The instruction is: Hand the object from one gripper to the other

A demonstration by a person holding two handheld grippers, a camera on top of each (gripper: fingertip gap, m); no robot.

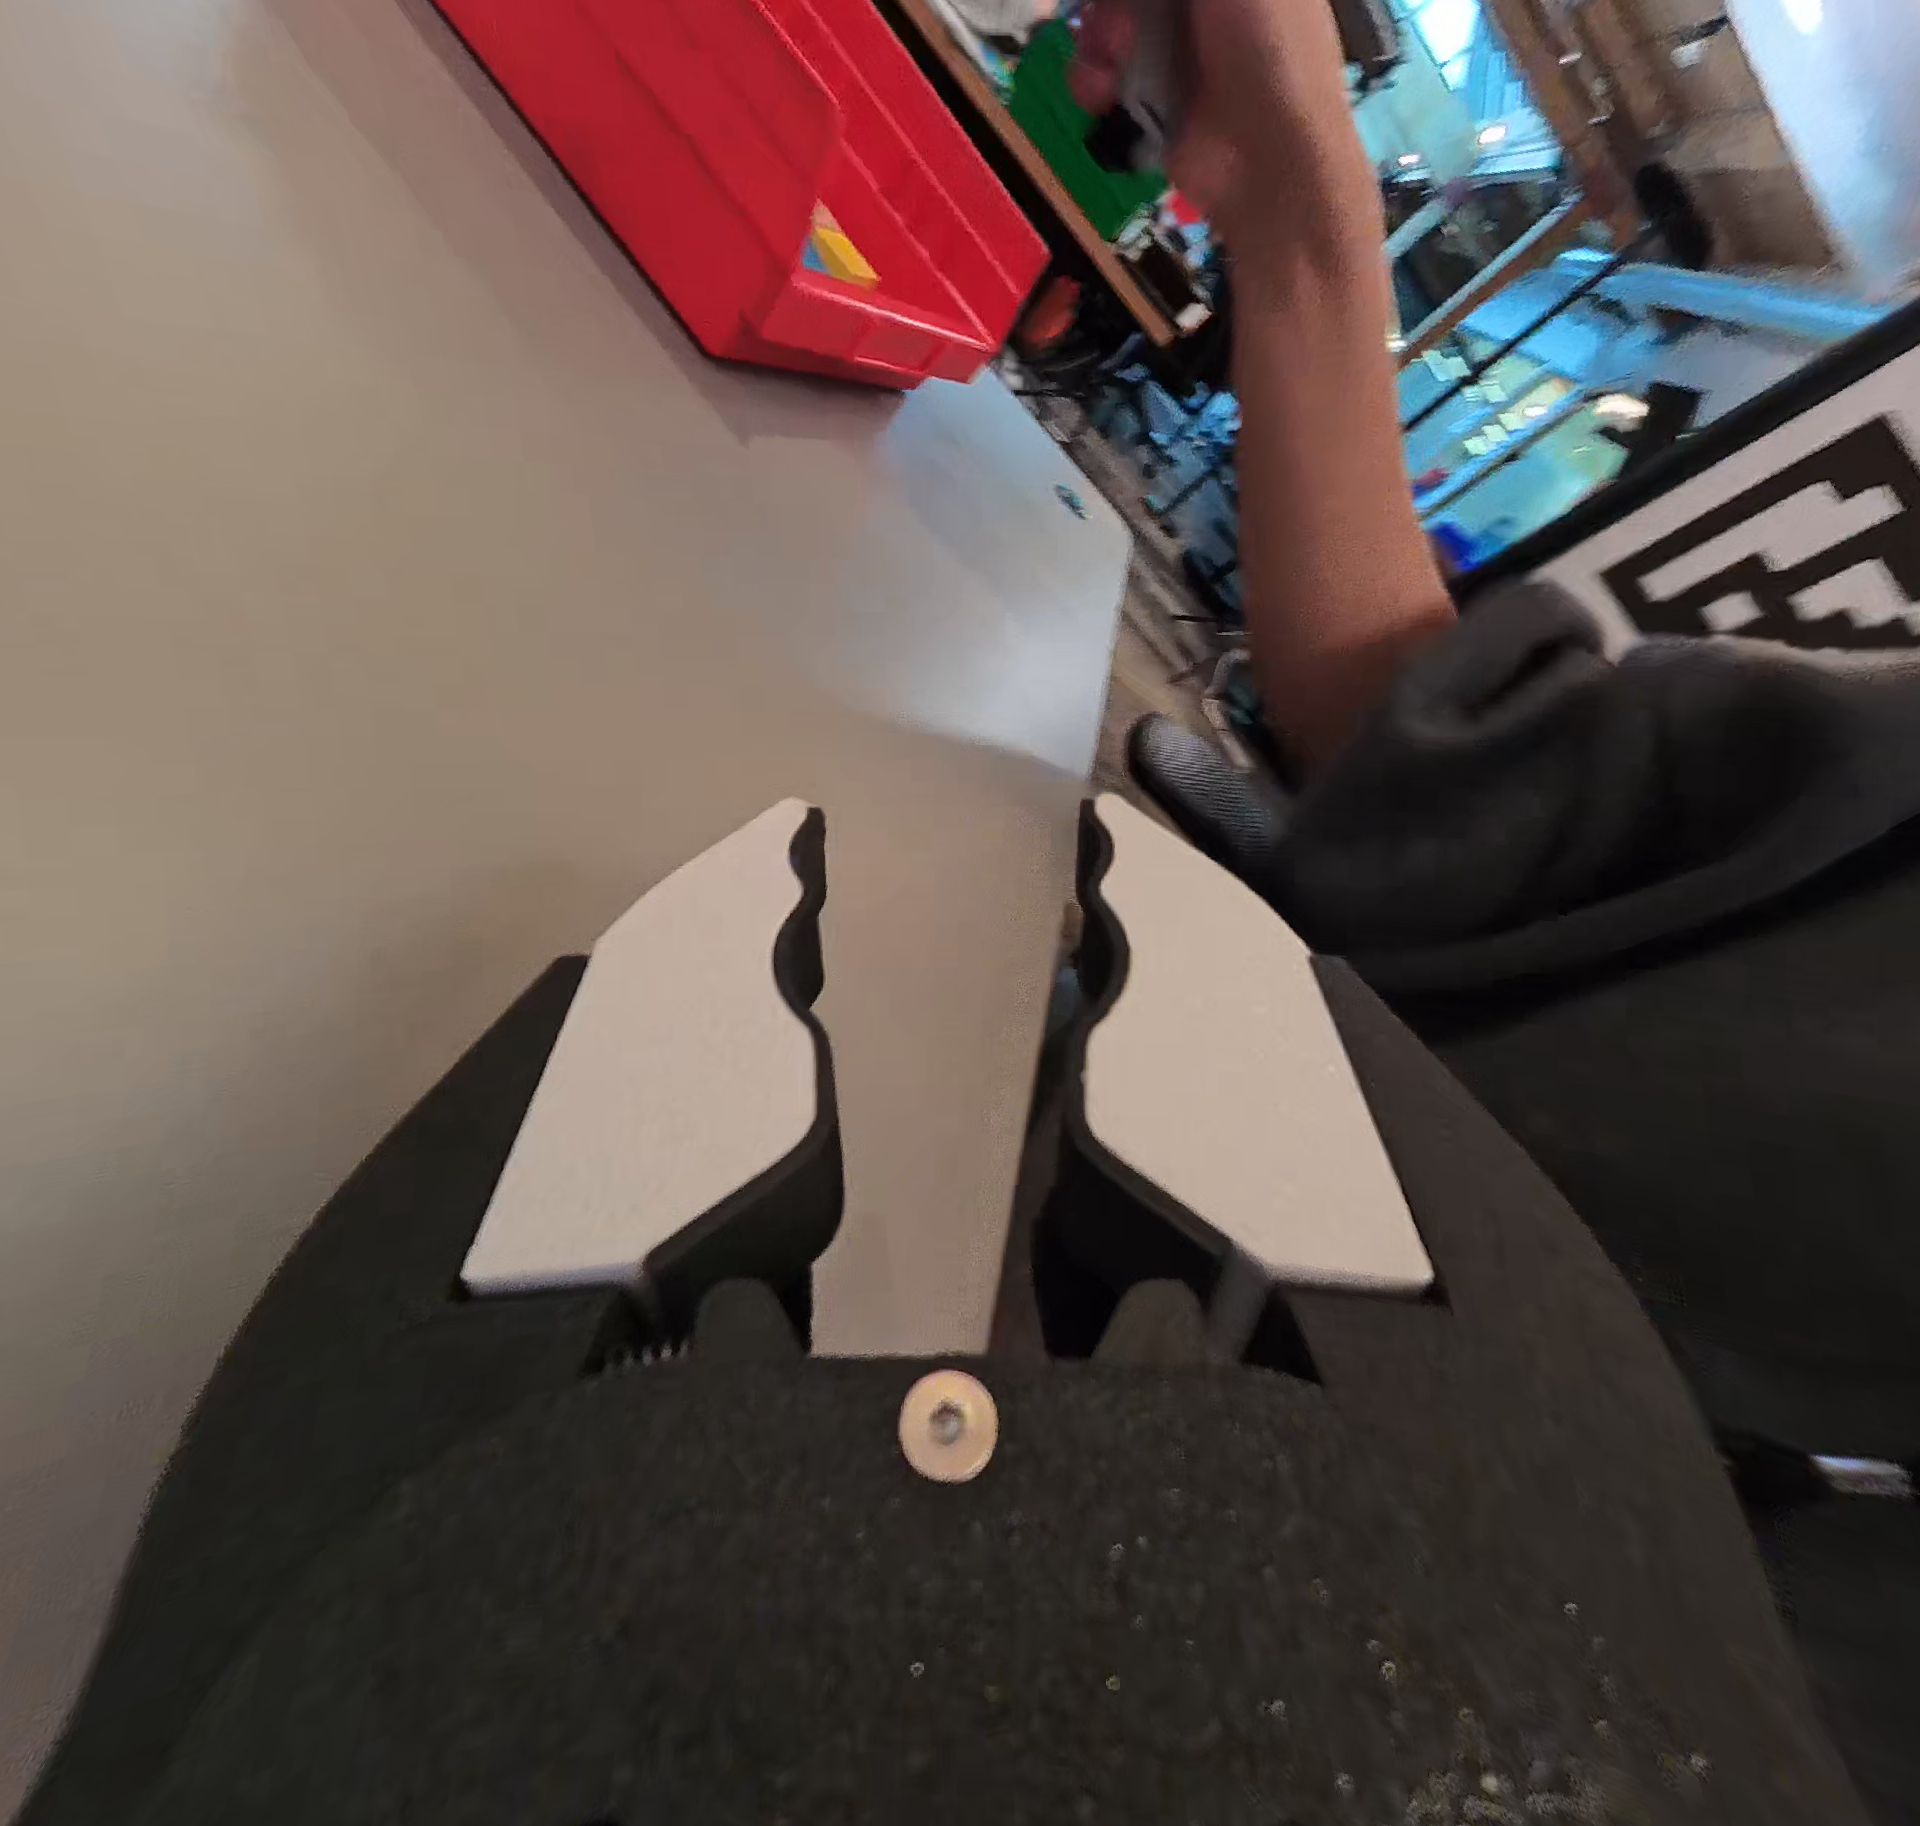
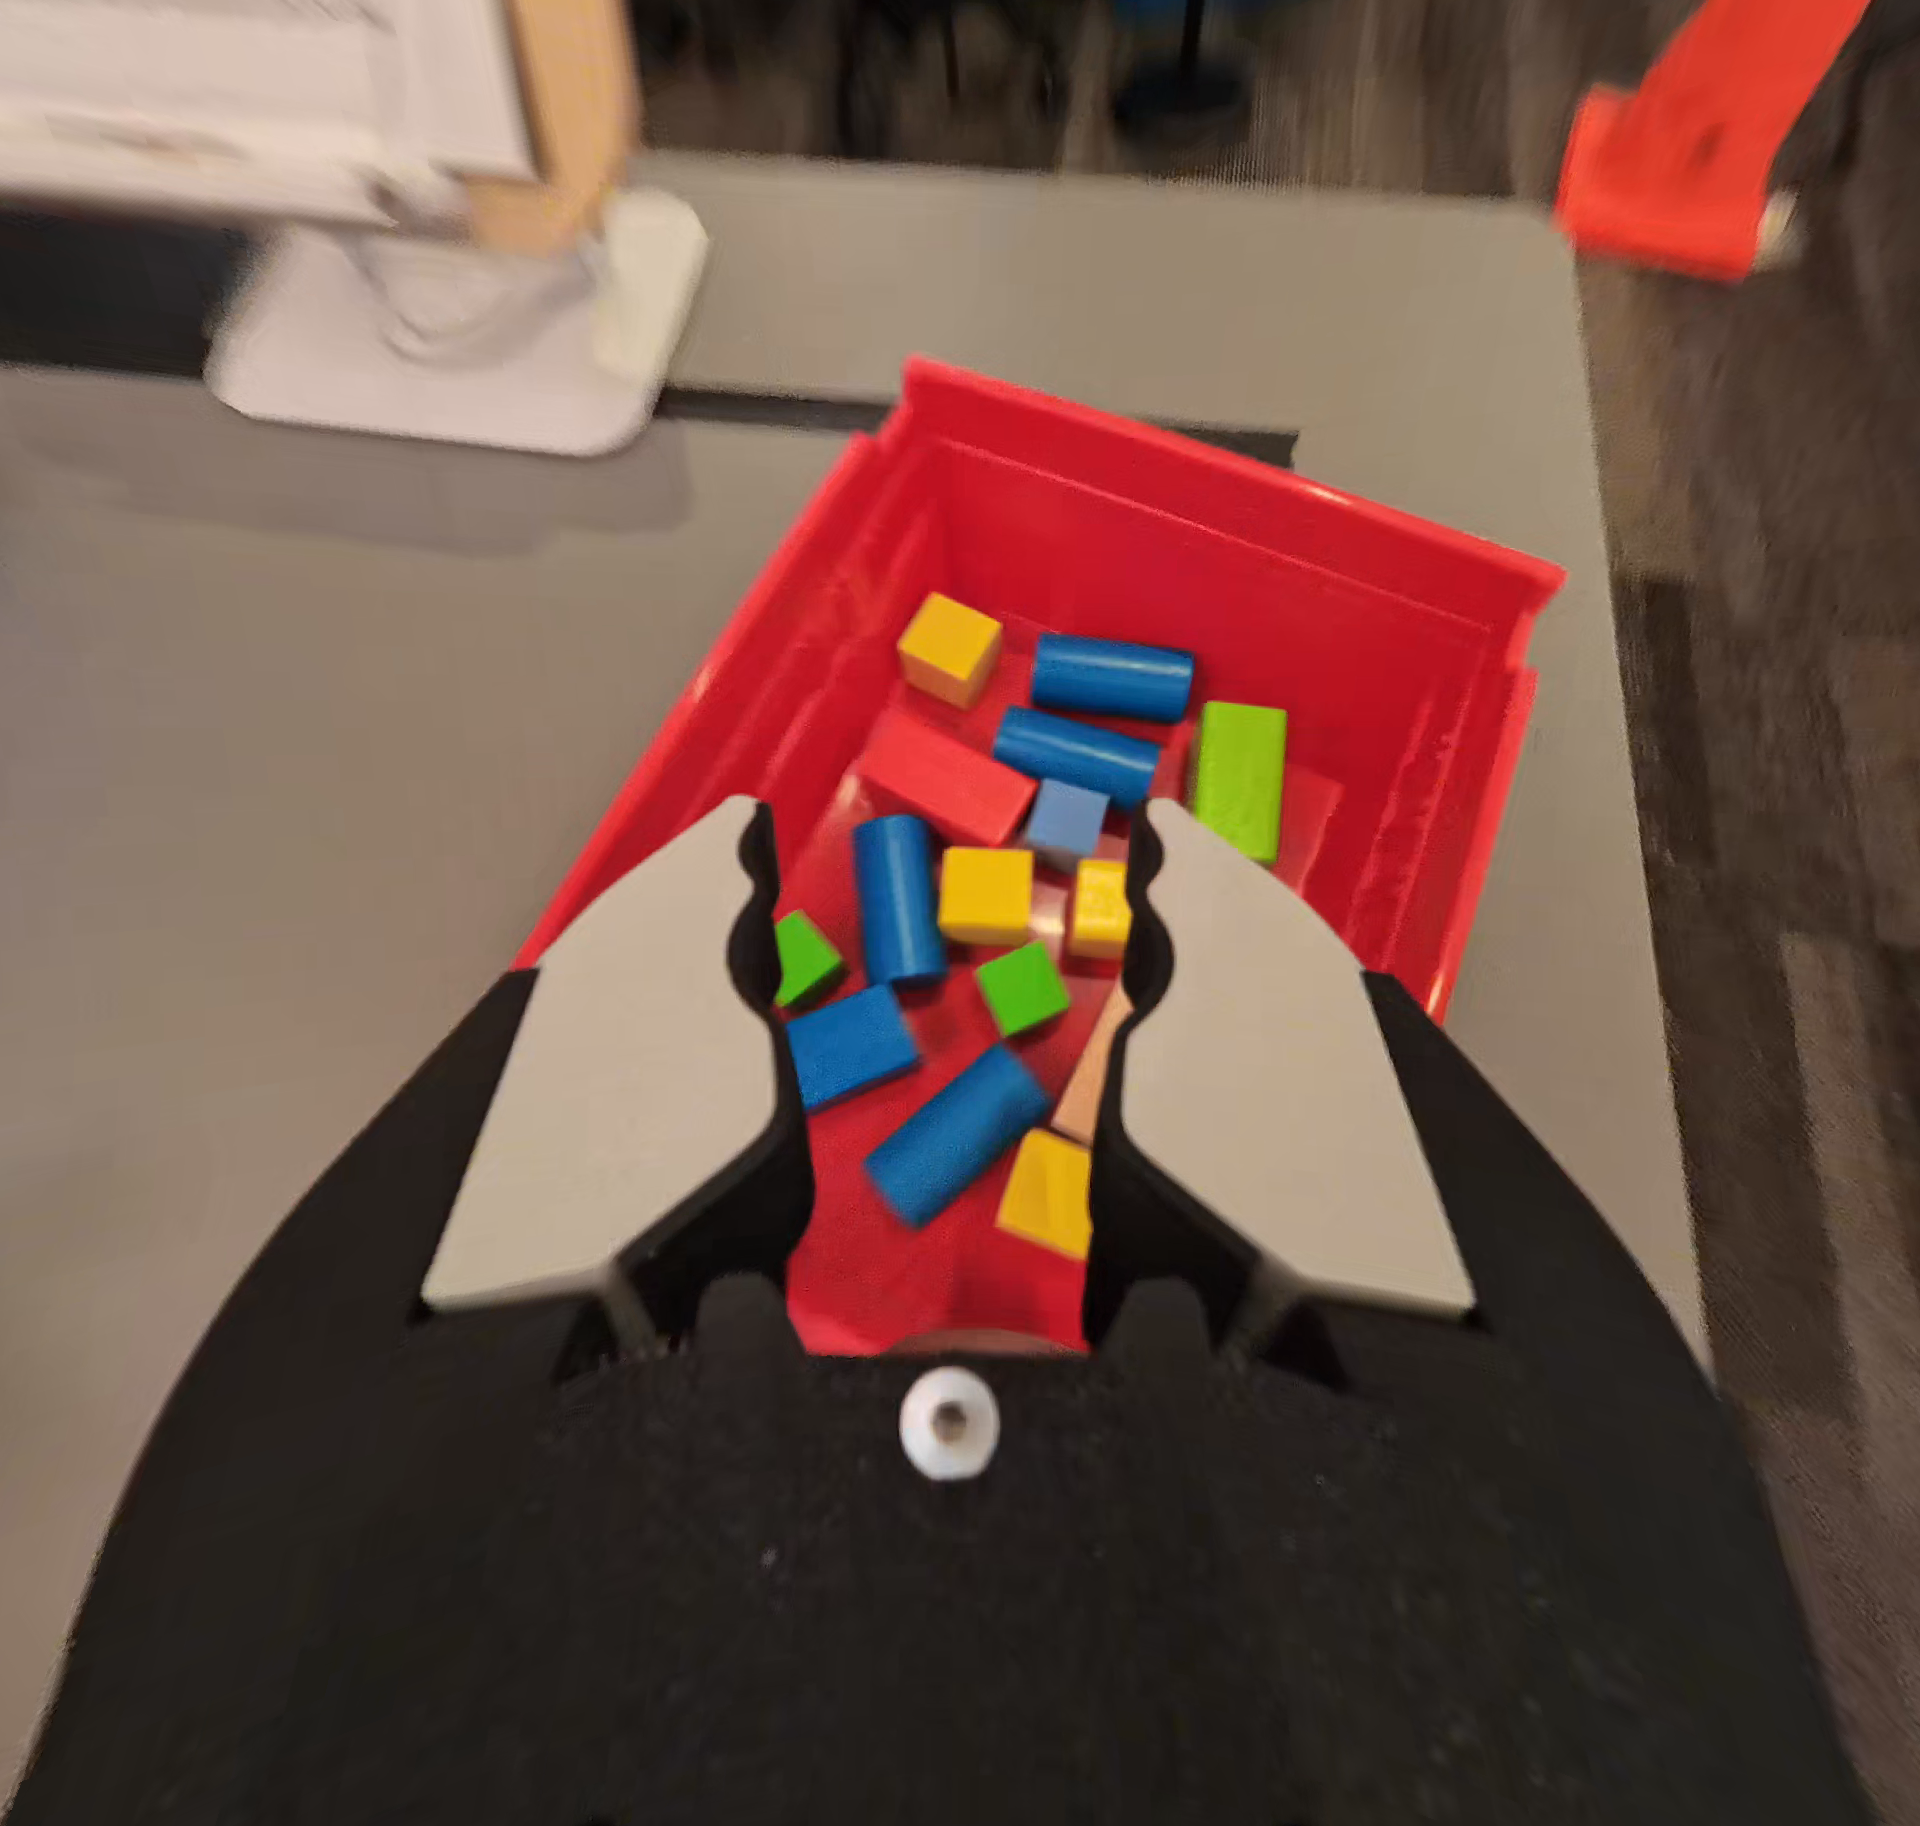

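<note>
A red bin (image 2: pixel 1195 529) sits on the grey table and holds several wooden blocks: blue cylinders (image 2: pixel 899 898), yellow cubes (image 2: pixel 985 893), green pieces (image 2: pixel 1236 779) and a red block (image 2: pixel 940 774). My right gripper (image 2: pixel 951 826) is open and empty, hovering above the near half of the bin. My left gripper (image 1: pixel 951 826) is open and empty over the table's near edge, tilted sideways. The red bin (image 1: pixel 665 93) shows far off in the left wrist view, with a yellow block (image 1: pixel 842 259) visible inside.
A person's bare forearm (image 1: pixel 1299 374) and dark sleeve (image 1: pixel 1558 841) fill the right of the left wrist view. A white stand base (image 2: pixel 447 342) sits on the table behind the bin's left. The table edge (image 2: pixel 1600 633) runs close to the bin's right side. A red object (image 2: pixel 1683 135) is at the upper right.
</note>
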